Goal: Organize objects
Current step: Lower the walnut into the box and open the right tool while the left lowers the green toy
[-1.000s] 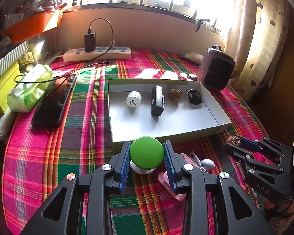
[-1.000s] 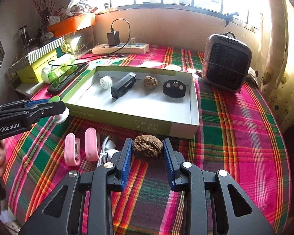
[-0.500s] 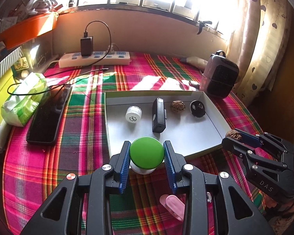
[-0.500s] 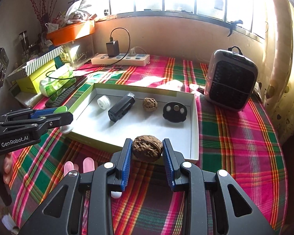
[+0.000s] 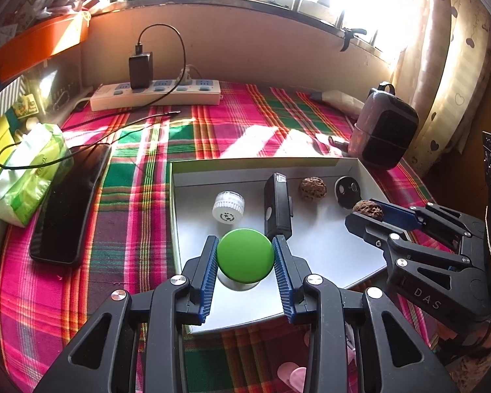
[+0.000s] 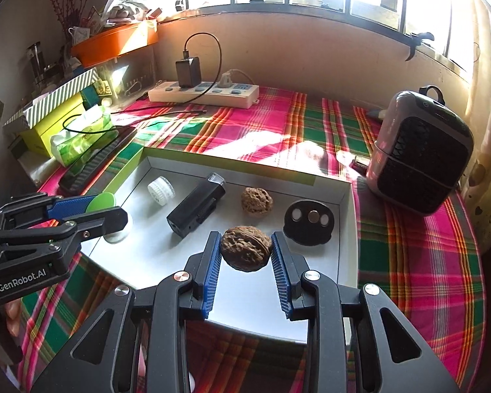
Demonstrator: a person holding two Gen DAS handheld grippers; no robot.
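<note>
I'm holding the green-capped knob [image 5: 245, 255] in my left gripper [image 5: 245, 262], pads pressing on either side of the cap, and it's hanging over the near part of the white tray [image 5: 311, 249]. It's looking light and rigid but smooth (the dome could slip, so I'm staying on its widest part). My right gripper [image 6: 246, 255] is clamping a walnut [image 6: 246, 252] across its middle, jaws partly closed around it, also above the tray floor. That shell is hard, ridged and grippy, though brittle under a hard squeeze, I'd judge. Just beyond, inside the tray, I'm seeing a white cap [image 6: 160, 190], a black rectangular device [image 6: 196, 209], a second walnut [image 6: 256, 201] and a black disc [image 6: 309, 218], lying apart in a rough row. Farther back, on the plaid table [image 6: 278, 124], the power strip [image 6: 203, 93] is sitting under the window.
</note>
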